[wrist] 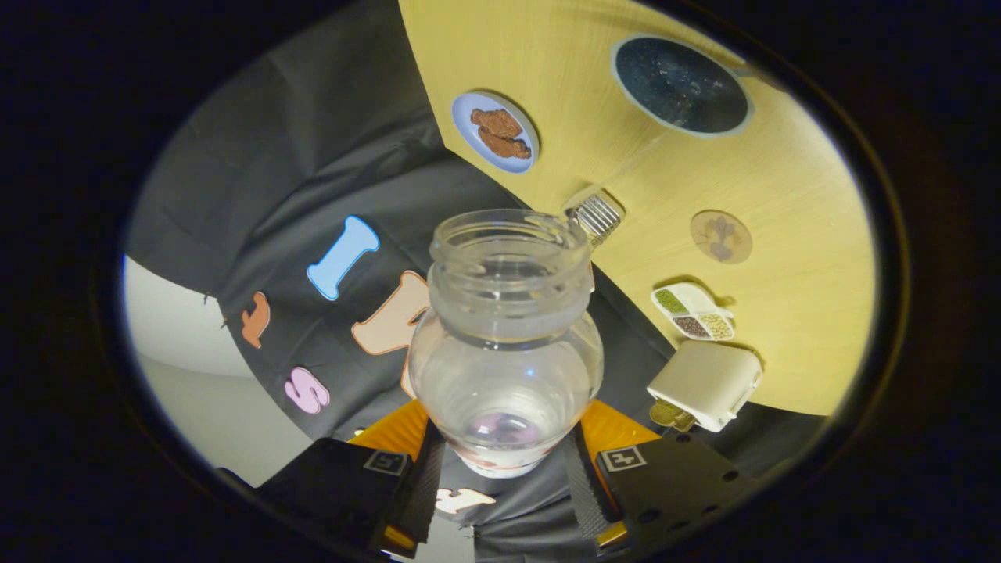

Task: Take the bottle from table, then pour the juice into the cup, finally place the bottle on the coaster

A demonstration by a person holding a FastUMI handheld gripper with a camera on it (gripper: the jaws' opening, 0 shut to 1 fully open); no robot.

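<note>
— Gripping the bottle (507, 344) low on its belly, both fingers (426, 477) pressed to its sides, gripper (500, 481) clenched on it.

— Tilted hard, then?

— Tipped well over, open mouth aimed toward the ribbed clear cup (596, 216) just past the rim. Looks like mid-pour, or near the end: only a thin pool of clear liquid left inside. Cannot tell whether a stream is running.

— And held low why?

— Probably to keep the neck free and let the mouth reach over the cup.

— Where to afterwards?

— Likely onto the round coaster (720, 235), bare on the wooden table (790, 172), near the cup. Well apart from the dark plate (680, 84) and the small blue plate (494, 131) with brown pieces.

— Anything in the way?

— Sectioned dish (693, 311) of grains and pale box (706, 382) beside the coaster; worth righting the bottle first.
</note>
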